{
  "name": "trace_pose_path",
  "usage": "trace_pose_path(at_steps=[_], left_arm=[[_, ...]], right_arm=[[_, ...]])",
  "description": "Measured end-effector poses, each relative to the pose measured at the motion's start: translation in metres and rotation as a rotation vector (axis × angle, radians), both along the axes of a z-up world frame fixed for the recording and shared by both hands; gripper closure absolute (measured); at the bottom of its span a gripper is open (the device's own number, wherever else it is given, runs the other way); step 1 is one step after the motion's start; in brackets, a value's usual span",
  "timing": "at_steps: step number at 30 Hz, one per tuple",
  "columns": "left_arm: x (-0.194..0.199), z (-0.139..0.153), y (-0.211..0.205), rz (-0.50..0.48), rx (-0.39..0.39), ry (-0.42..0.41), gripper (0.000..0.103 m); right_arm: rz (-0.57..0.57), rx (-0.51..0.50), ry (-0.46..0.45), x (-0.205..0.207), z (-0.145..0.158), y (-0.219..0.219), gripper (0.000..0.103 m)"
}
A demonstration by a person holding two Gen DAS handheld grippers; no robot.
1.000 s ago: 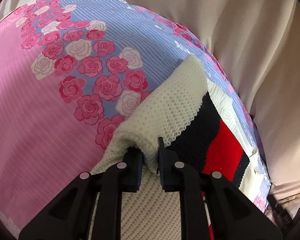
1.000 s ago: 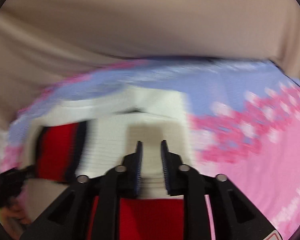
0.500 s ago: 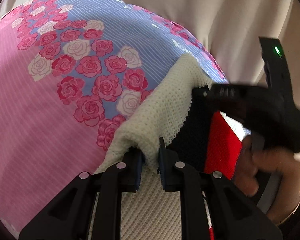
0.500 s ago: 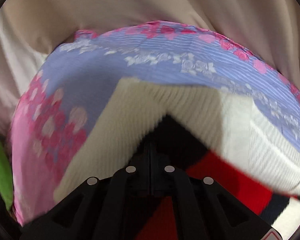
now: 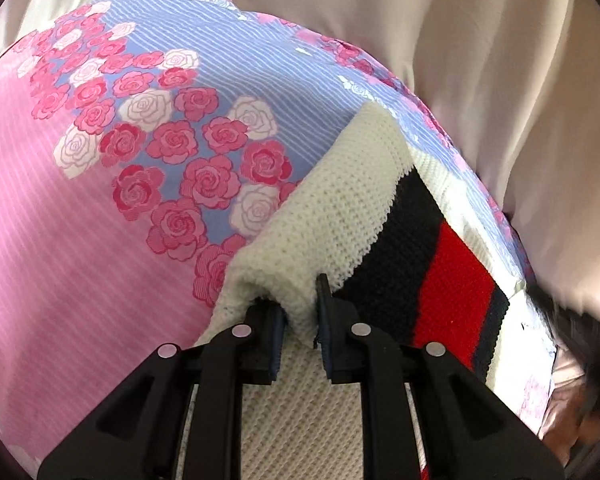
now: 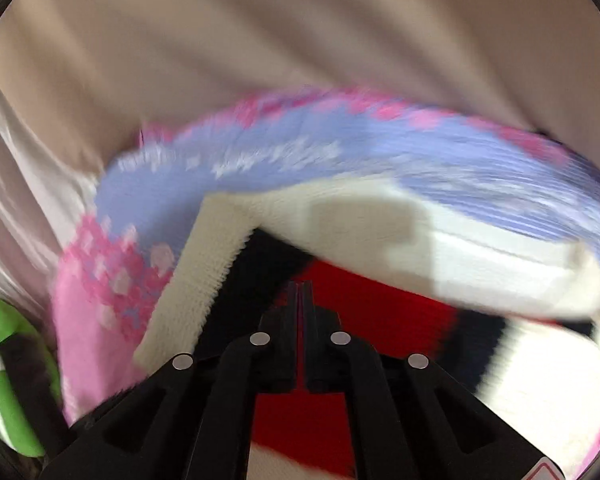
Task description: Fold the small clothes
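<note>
Already folded: cream edge of the knit sweater (image 5: 340,216) lies over its stripes
Left gripper (image 5: 300,334): jaws pinch sweater edge
Right gripper (image 6: 300,320): jaws closed, empty
Left: further folds

Left wrist view: your camera sits just behind the left gripper (image 5: 300,320), looking forward and down along its jaws, very close to the knit garment (image 5: 340,208) on the floral sheet (image 5: 100,260).
Right wrist view: you look along the right gripper (image 6: 299,296) from behind it, equally close, facing the draped beige cloth (image 6: 300,40); this view is motion-blurred.
Shared: both views take in the same cream, black and red knit, the sheet under it, and the beige cloth beyond.
</note>
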State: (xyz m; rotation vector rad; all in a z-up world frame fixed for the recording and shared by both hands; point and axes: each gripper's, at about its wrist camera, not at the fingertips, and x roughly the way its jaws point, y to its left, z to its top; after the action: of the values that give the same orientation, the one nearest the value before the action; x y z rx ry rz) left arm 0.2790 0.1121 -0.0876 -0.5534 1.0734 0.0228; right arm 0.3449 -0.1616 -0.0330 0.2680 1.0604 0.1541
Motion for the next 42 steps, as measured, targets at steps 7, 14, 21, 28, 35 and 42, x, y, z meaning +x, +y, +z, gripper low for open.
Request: trace_pose_path(at_steps=[7, 14, 21, 28, 35, 42], left_arm=[[0.001, 0.002, -0.007, -0.018, 0.058, -0.004, 0.087], [0.005, 0.005, -0.016, -0.042, 0.135, 0.014, 0.085], [-0.001, 0.008, -0.016, -0.08, 0.161, 0.019, 0.081], [-0.013, 0.012, -0.019, -0.104, 0.177, 0.025, 0.071], [-0.052, 0.023, -0.008, -0.137, 0.161, 0.034, 0.068], [-0.112, 0.027, 0.017, -0.193, 0.158, 0.057, 0.061]], right_arm=[[-0.391, -0.08, 0.155, -0.1, -0.044, -0.154, 0.101], [-0.365, -0.133, 0.111, -0.107, -0.031, -0.16, 0.098], [-0.385, -0.134, 0.033, -0.198, 0.002, -0.147, 0.093], [-0.493, -0.071, 0.128, -0.312, -0.018, -0.147, 0.089], [-0.507, -0.087, 0.137, -0.365, -0.021, -0.134, 0.082], [-0.509, -0.088, 0.134, -0.398, -0.021, -0.124, 0.074]])
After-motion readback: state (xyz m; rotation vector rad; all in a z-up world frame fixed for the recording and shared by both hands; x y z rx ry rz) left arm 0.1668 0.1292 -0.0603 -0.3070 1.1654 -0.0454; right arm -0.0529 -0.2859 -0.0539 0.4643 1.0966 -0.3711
